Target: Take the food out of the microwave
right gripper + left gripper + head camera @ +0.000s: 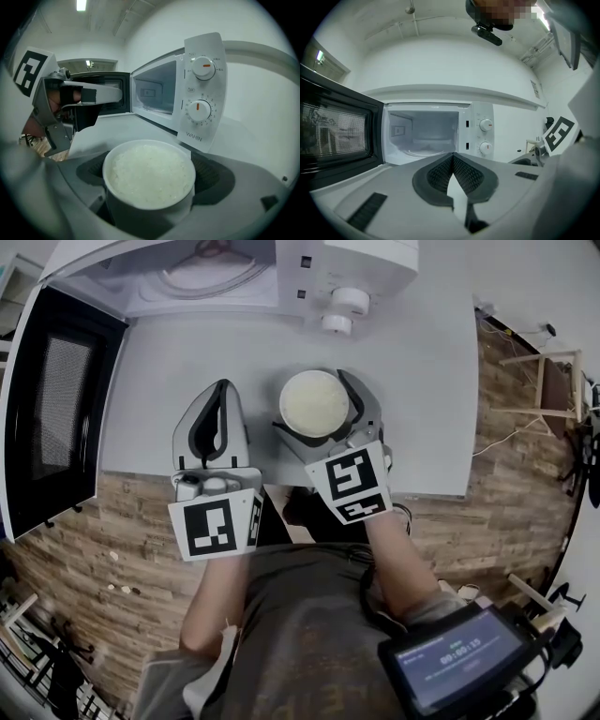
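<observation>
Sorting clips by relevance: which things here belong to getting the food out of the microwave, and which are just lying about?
Job: microwave, its door open, bowl of rice clamped in the right tool, left tool shut and empty, table.
Lying about: wooden stool, floor cable, screen.

You're in a test or lab room with a kitchen-style setup, not a lived-in home. One white microwave (349, 268) stands on a plain white desk (422, 399) against a bare white wall (440, 65). Overhead there are strip lights (81, 4) and exposed conduit (533, 48). The wood-look floor (122, 540) has loose cables (506, 435) and a wooden stand (542, 382). A screen (459, 652) with a timer readout sits at your waist.
</observation>
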